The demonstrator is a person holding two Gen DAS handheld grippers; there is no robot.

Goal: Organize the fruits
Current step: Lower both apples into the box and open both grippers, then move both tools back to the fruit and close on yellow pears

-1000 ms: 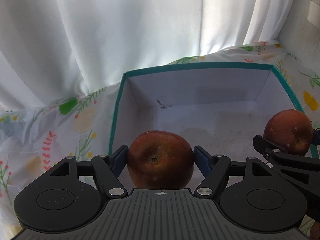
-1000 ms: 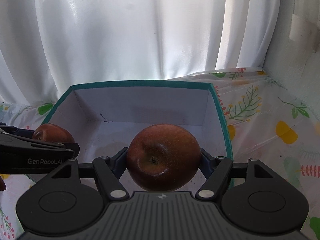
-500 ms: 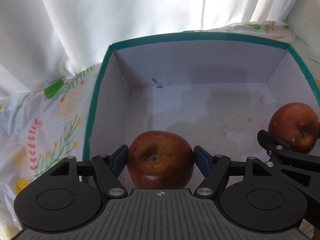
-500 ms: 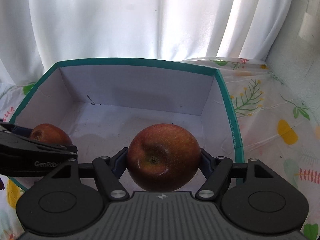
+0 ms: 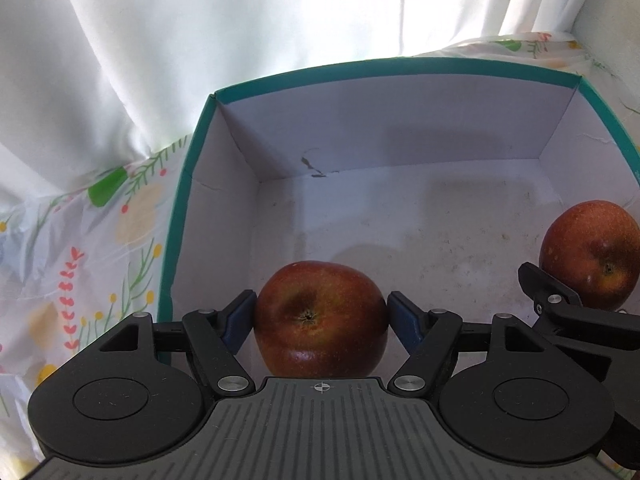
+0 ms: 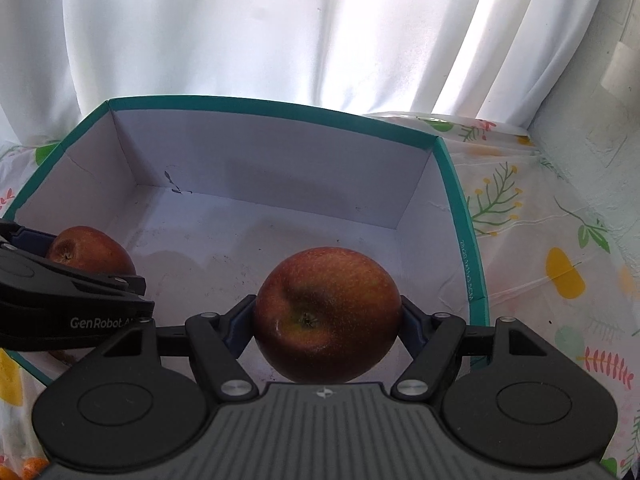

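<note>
**Two apples held over the box, none yet set down**

On the left, a dark red apple [image 5: 320, 316] is pinched between the blue pads of the left gripper [image 5: 322, 318], stem end turned toward the camera. It is held inside the near left part of the teal-rimmed cardboard box [image 5: 192, 184], above the white floor; whether it touches that floor cannot be told, since its underside is hidden by the gripper body.

Further right, a second apple [image 6: 326, 312] is clamped in the right gripper [image 6: 328, 316], likewise over the floor of the box and nearer its right wall. Each gripper with its fruit is seen at the edge of the other's view, so the two are judged to be side by side and apart.

No fruit is seen lying loose in the box: only stains and a small dark mark at the far wall are shown. The task is therefore judged to be at an early stage, with both apples carried to the box but neither released. Lowering and opening remain to be done.

At the near left corner of the right wrist view, something small and orange [image 6: 30, 468] lies on the flowered cloth [image 6: 560, 264] covering the desk; it may be further fruit, but it is too small to tell.
</note>
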